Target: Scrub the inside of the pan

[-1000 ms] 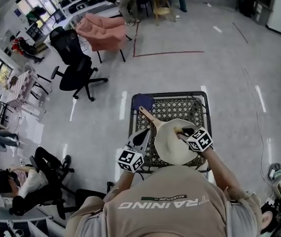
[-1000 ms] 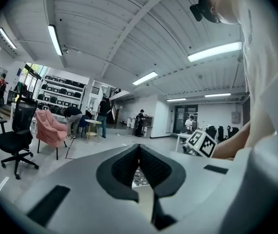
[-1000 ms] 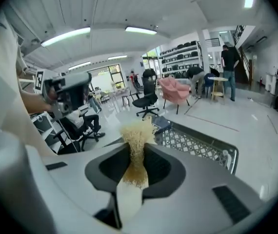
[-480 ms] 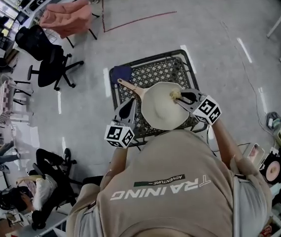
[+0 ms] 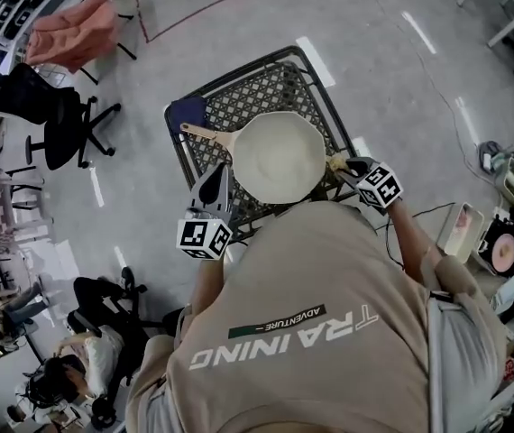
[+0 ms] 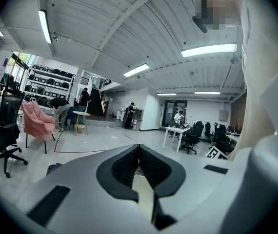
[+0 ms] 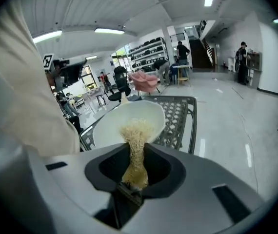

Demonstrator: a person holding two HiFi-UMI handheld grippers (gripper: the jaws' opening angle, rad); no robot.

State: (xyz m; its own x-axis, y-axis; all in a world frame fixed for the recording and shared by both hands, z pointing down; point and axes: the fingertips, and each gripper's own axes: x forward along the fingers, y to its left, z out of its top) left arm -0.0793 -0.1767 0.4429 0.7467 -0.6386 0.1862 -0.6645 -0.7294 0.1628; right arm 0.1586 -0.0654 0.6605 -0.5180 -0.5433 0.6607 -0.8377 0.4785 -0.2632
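A cream pan (image 5: 278, 156) with a wooden handle (image 5: 205, 134) sits on the black mesh table (image 5: 239, 93). My right gripper (image 5: 345, 163) is at the pan's right rim, shut on a straw-coloured fibre scrubber (image 5: 335, 160). In the right gripper view the scrubber (image 7: 136, 152) sticks out between the jaws of the right gripper (image 7: 138, 143), and its frayed end lies over the near edge of the pan (image 7: 114, 126). My left gripper (image 5: 213, 180) hovers just left of the pan below the handle, apart from it. Seen from the left gripper view, the left gripper (image 6: 139, 150) has its jaw tips together.
A dark blue cloth (image 5: 188, 111) lies at the table's far left corner. On the floor to the left stand a black office chair (image 5: 45, 115) and a pink armchair (image 5: 72, 30). Cables and small items (image 5: 473, 233) lie on the floor at right.
My right gripper has drawn the scrubber from the inside of the pan out to its right rim. The left gripper has shifted slightly away from the pan. The head view has tilted.
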